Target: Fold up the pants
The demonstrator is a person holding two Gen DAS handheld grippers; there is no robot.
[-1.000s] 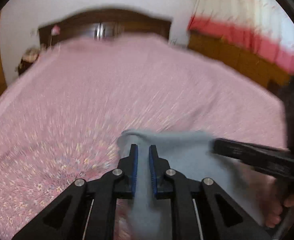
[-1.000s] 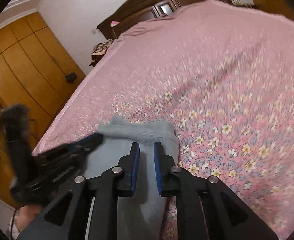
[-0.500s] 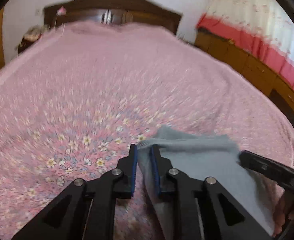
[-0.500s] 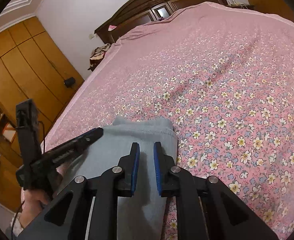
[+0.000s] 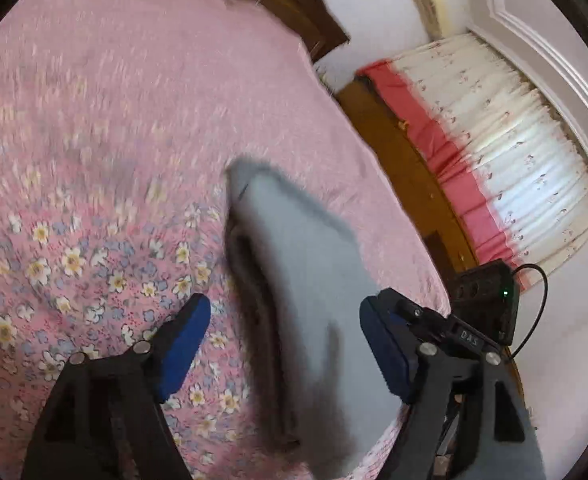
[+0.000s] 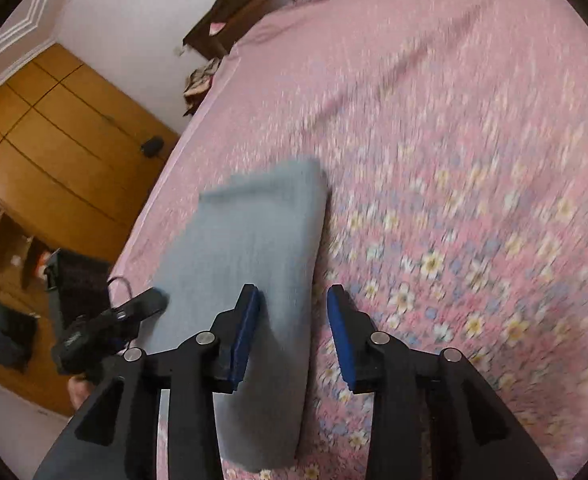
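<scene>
1. Grey-blue cloth, the pants lie folded in a long strip near the left edge of the bed, its far end square and its near end running out of view towards the person.
2. Layers show along the strip's left side in the left wrist view; nothing pins them, so a brush from either tool could likely slide the top layer off and spoil the fold.
3. Left tool has just been opening and now stands spread wide, the cloth lying between its pads but untouched. Dropping lower, a pad could snag the edge and drag it.
4. Right tool has also just been opening, and is parted by a smaller gap. Its left pad hangs over the strip's right edge, and I cannot tell whether it touches; pulling away could lift that edge.
5. Strip sits close to the bed's side, so any pull that way may tip it off.
</scene>
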